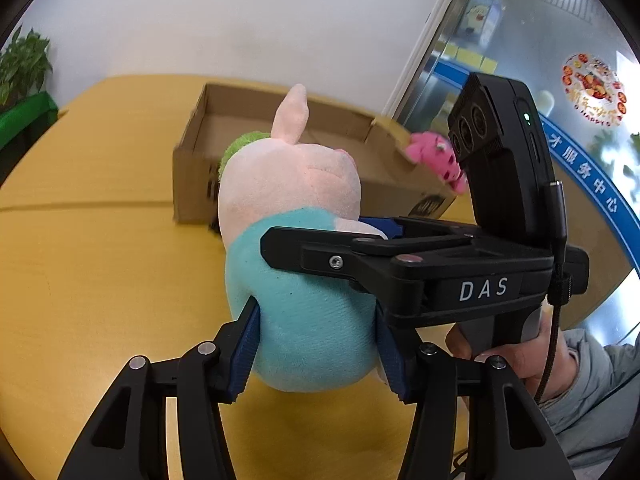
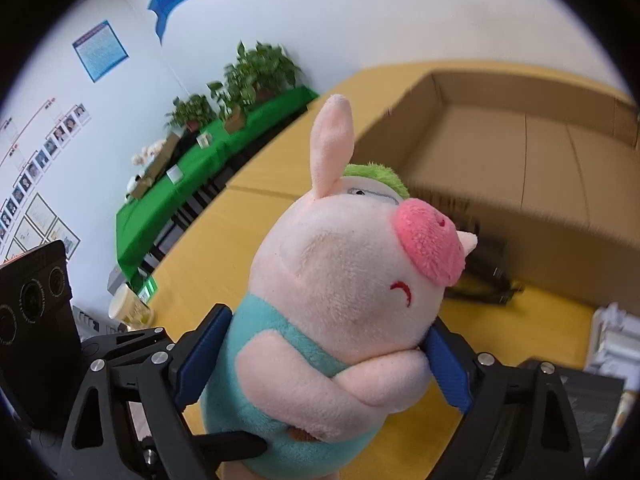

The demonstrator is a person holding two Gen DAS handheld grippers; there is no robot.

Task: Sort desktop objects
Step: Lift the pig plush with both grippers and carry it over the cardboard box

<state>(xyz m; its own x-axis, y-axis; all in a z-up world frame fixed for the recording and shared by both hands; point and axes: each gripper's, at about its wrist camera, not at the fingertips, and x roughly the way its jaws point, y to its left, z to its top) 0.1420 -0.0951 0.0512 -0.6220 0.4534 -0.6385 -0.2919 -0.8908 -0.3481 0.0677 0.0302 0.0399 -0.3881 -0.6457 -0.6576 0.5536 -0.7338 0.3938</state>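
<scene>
A plush pig (image 1: 296,264), pale pink with a teal garment, is held upright above the yellow table (image 1: 100,280) and is gripped by both grippers at once. In the left wrist view, the left gripper (image 1: 316,344) is seen closed on the lower teal body: its blue-padded fingers (image 1: 246,344) are pressed into the fabric on either side, with the toy's base lodged between them and its head and one raised ear projecting well beyond the tips. The right gripper (image 1: 420,256), a black frame marked "DAS", is seen in the same view crossing from the right at the level of the toy's midriff, with a hand (image 1: 516,360) on its handle below. In the right wrist view, the right gripper (image 2: 324,360) is shown pinching the pig (image 2: 344,300) at chest height, one blue pad (image 2: 200,356) against the teal flank and the other behind the folded arm; the pink snout is turned to the right. A green-haired toy (image 2: 376,178) is partly visible directly behind the pig's head. An open cardboard box (image 1: 192,168) stands on the table just beyond the pig. A small pink plush (image 1: 438,156) is seen at the box's right corner. Potted plants (image 2: 256,76) on a green-covered bench (image 2: 192,184) are recorded along the far wall.
</scene>
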